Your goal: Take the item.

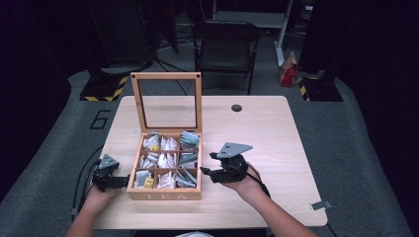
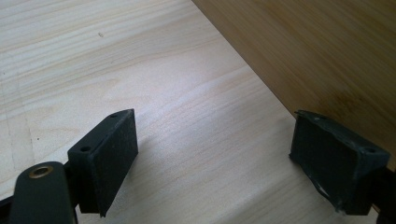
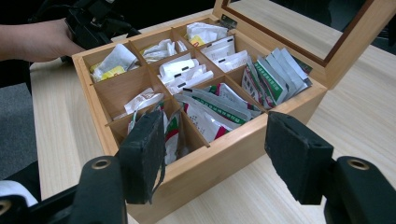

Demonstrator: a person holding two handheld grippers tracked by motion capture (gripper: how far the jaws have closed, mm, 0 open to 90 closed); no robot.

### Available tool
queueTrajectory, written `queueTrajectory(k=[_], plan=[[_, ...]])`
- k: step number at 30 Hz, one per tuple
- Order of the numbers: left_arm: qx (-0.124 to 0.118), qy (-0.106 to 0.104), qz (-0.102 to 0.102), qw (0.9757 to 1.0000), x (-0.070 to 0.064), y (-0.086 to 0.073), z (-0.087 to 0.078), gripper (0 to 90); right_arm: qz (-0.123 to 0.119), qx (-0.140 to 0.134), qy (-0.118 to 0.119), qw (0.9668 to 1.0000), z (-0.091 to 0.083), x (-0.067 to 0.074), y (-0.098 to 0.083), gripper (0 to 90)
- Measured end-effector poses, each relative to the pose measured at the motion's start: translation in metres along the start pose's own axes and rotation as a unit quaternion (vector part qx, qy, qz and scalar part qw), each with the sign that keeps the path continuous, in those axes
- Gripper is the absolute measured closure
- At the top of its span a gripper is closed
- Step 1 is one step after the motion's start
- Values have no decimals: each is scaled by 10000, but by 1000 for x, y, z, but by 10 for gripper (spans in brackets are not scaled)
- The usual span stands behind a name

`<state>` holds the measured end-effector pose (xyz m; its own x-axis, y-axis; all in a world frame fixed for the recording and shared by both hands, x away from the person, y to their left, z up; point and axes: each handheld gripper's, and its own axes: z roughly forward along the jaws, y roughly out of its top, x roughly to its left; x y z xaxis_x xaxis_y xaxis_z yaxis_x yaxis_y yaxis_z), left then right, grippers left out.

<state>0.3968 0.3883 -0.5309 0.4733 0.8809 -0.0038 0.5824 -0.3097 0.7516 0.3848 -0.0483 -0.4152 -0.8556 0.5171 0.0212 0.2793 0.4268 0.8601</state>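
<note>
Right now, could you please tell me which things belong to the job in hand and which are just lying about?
Job, likely: wooden tea box, tea packets, left gripper, right gripper, both open.

Lying about: folding chair, metal clip, red bag.

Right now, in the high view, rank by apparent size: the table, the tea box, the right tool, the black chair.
1. Table, clearly largest.
2. Tea box with its raised lid.
3. Black chair; it sits farther back, so its rank against the box is unsure.
4. Right tool, smallest.
</note>
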Motion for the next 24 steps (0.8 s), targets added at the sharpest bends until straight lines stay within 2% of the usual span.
queueTrajectory(k=[10, 24], plan=[[-1, 0, 0, 10000, 0, 0, 0, 145, -6, 28, 81, 10000, 11, 6, 3, 390], [-1, 0, 0, 10000, 0, 0, 0, 145, -141, 93, 176, 9997, 23, 14, 4, 425]])
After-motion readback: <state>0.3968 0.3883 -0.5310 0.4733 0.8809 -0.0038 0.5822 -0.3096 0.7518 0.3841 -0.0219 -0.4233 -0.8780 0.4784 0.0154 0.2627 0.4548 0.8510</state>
